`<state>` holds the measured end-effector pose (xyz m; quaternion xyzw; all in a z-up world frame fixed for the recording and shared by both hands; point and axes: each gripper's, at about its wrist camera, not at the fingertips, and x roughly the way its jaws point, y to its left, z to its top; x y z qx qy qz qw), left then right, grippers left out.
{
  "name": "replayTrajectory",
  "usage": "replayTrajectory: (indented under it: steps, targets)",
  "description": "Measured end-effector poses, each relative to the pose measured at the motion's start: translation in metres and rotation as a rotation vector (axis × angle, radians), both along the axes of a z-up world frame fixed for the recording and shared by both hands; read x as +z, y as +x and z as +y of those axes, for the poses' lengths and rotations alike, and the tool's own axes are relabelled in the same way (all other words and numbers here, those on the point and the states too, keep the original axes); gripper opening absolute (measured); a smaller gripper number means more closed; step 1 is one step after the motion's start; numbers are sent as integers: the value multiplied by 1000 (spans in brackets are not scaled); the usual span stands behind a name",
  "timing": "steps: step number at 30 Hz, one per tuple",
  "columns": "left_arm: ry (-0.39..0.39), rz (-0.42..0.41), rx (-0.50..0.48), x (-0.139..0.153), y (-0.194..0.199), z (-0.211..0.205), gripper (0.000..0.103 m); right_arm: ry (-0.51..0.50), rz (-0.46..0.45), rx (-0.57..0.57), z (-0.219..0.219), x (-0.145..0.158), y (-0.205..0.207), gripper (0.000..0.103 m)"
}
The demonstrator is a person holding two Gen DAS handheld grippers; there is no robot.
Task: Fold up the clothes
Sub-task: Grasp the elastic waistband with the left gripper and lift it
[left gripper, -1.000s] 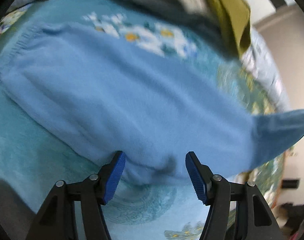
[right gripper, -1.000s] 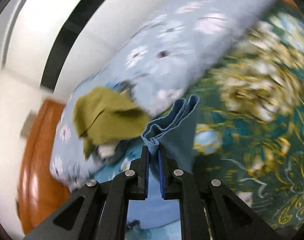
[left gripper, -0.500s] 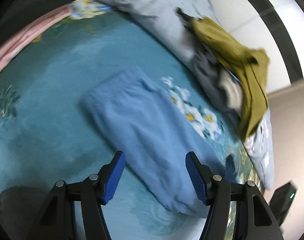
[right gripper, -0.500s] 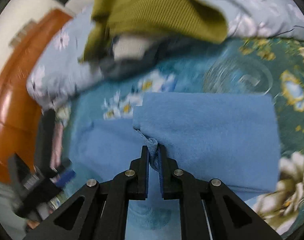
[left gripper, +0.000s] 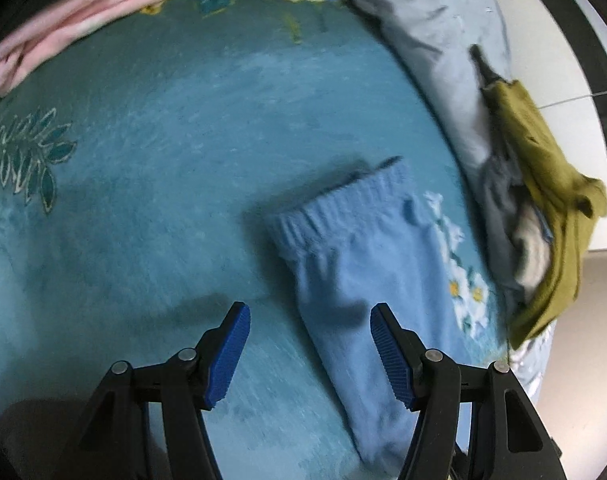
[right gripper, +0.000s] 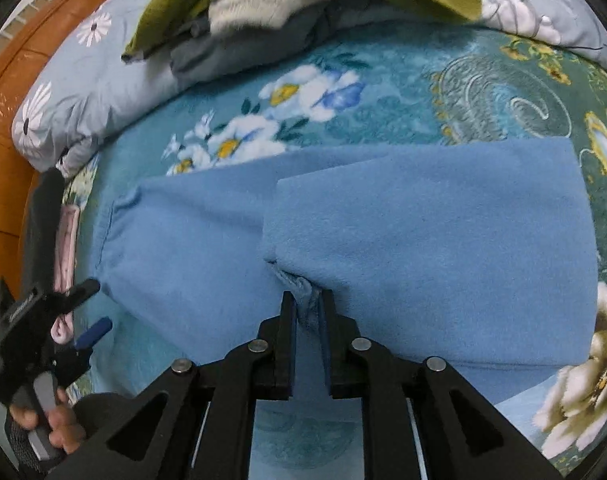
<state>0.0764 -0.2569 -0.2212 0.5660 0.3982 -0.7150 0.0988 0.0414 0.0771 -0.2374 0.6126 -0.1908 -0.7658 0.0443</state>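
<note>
Light blue fleece trousers [right gripper: 423,248] lie on the teal floral blanket [right gripper: 383,92], their leg end folded back over the rest. My right gripper [right gripper: 307,312] is shut on the bunched edge of the folded layer, low over the cloth. In the left wrist view the trousers [left gripper: 355,264] lie lengthwise with the ribbed waistband at the far end. My left gripper [left gripper: 309,344] is open and empty, raised above the blanket [left gripper: 163,200], with the trousers' left edge between its fingers. The left gripper also shows in the right wrist view [right gripper: 83,320], at the far left.
A pile of olive, grey and white clothes [left gripper: 543,208] rests on a pale floral pillow [left gripper: 423,20] along the back; the pile also shows in the right wrist view [right gripper: 303,0]. Folded pink cloth [left gripper: 83,12] lies far left. An orange-brown headboard [right gripper: 7,100] stands behind.
My right gripper carried the trouser leg over and laid it folded onto the rest. My left gripper rose and pulled back from the trousers, staying open.
</note>
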Motion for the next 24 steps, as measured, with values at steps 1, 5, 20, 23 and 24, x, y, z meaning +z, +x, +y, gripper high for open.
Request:
replayTrajectory:
  steps: [1, 5, 20, 23, 24]
  targets:
    - [-3, -3, 4, -3, -2, -2, 67, -21, -10, 19, -1, -1, 0, 34]
    - [-10, -6, 12, -12, -8, -6, 67, -72, 32, 26, 15, 15, 5, 45]
    - [-146, 226, -98, 40, -14, 23, 20, -89, 37, -337, 150, 27, 58, 48]
    - [-202, 334, -230, 79, -13, 53, 20, -121, 43, -378, 164, 24, 66, 48]
    - [-221, 380, -284, 95, -12, 70, 20, -134, 47, -394, 169, 23, 69, 48]
